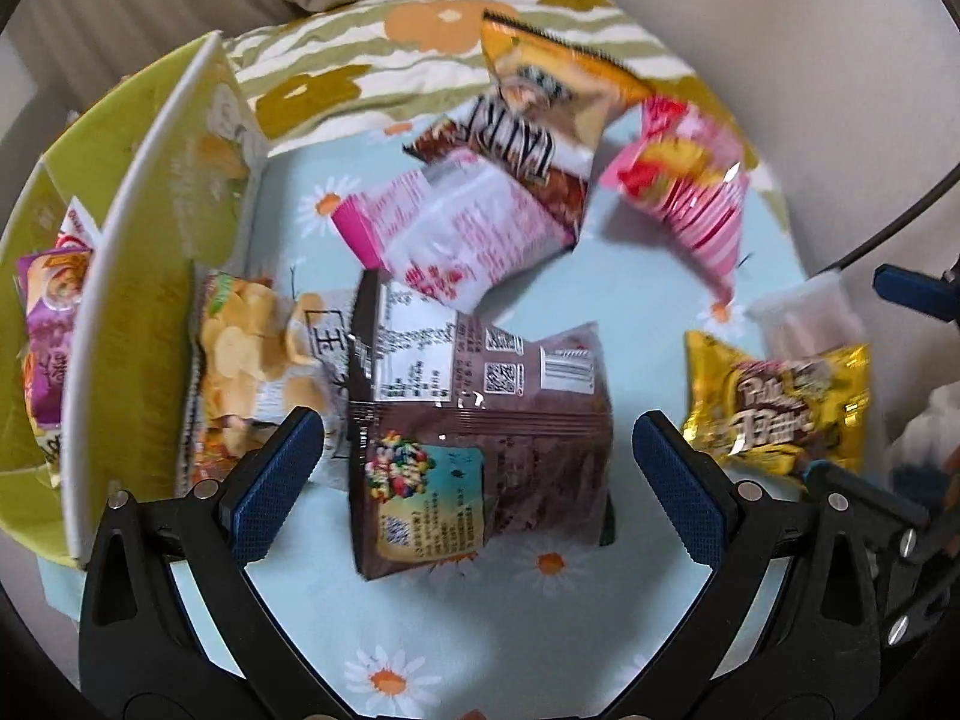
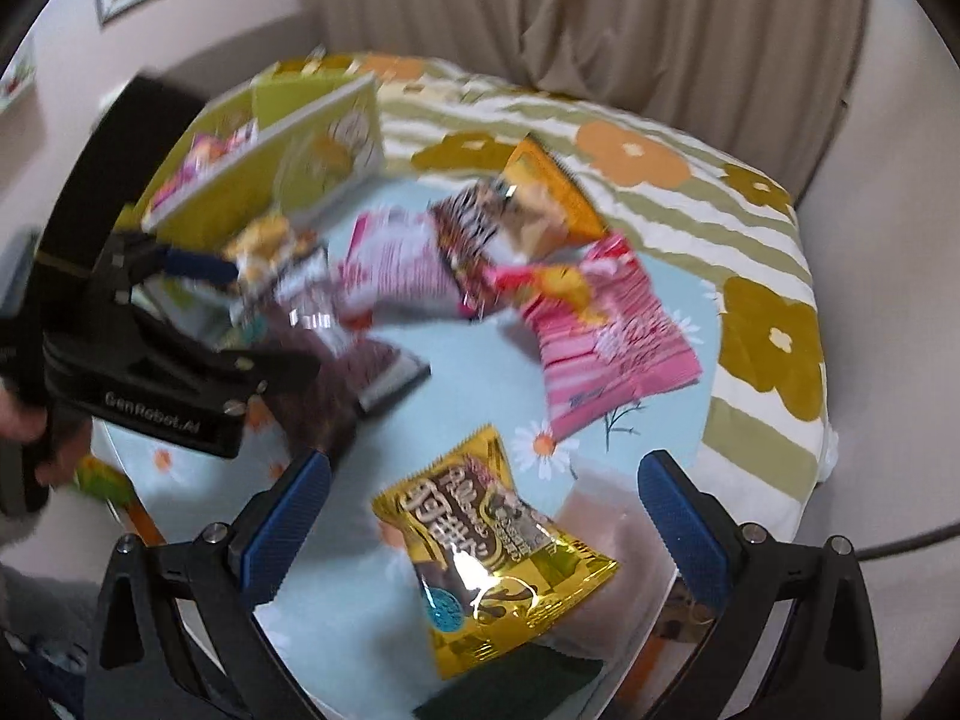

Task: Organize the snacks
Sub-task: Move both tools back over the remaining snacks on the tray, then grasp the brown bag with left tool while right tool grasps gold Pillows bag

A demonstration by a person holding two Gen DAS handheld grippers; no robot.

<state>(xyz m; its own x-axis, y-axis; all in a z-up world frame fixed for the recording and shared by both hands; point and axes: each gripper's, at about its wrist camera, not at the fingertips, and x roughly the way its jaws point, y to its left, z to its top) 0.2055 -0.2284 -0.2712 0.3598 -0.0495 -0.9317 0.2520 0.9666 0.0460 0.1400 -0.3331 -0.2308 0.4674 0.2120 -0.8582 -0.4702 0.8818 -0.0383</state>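
Snack bags lie on a daisy-print cloth (image 1: 630,300). My left gripper (image 1: 474,474) is open with a brown chocolate bag (image 1: 480,420) lying between its fingers. A chips bag (image 1: 252,354) lies left of it against a green box (image 1: 150,276) that holds a purple bag (image 1: 48,348). Further back lie a white-pink bag (image 1: 462,234), a brown TAIRI bag (image 1: 516,150), an orange bag (image 1: 558,78) and a pink striped bag (image 1: 690,192). My right gripper (image 2: 486,510) is open over a gold bag (image 2: 486,546), which also shows in the left wrist view (image 1: 780,402).
A clear plastic container (image 1: 804,318) stands behind the gold bag. A flowered green-striped quilt (image 2: 690,168) lies behind the cloth, with a curtain (image 2: 600,12) beyond. The left gripper's body (image 2: 150,324) fills the left of the right wrist view.
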